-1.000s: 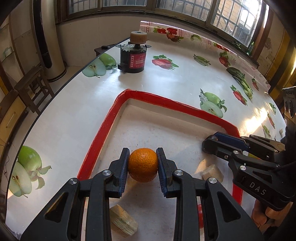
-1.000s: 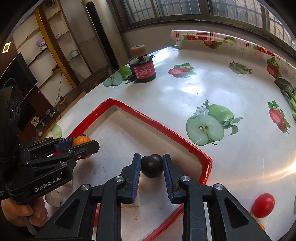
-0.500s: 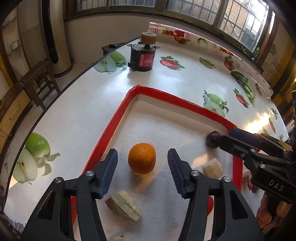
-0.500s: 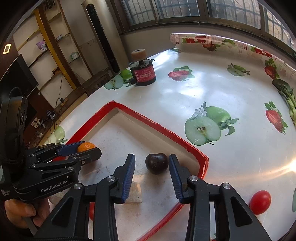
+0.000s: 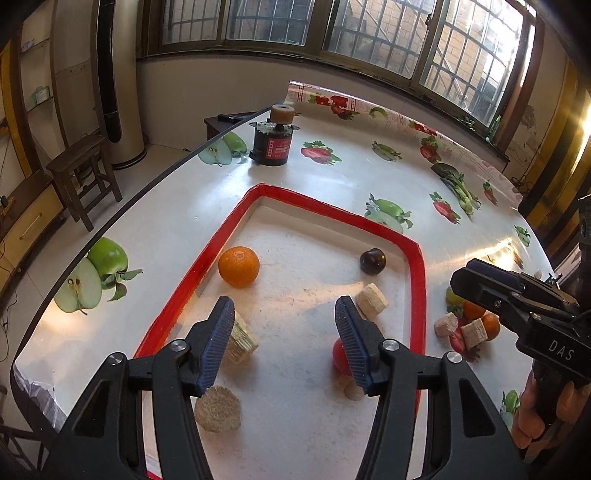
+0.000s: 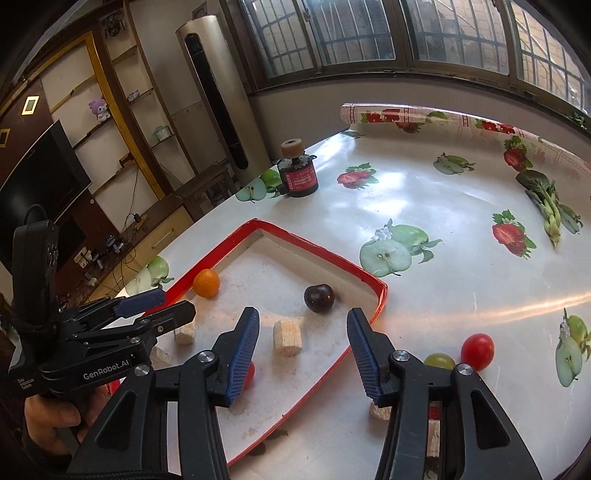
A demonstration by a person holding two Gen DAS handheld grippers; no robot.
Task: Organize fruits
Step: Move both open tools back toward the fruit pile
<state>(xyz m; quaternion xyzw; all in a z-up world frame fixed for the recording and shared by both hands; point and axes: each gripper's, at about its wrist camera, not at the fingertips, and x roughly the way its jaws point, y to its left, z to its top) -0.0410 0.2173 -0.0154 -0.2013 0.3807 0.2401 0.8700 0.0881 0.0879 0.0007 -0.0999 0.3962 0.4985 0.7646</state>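
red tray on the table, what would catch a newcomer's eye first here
The red-rimmed tray stands out on the white fruit-print tablecloth, with an orange lying loose near its left rim and a dark plum near its far right corner. In front of them, the left gripper and right gripper both stand open and empty. A red tomato sits outside the tray on the right.

Barred windows (image 5: 369, 33), wooden stool (image 5: 83, 173), shelving (image 6: 110, 110)
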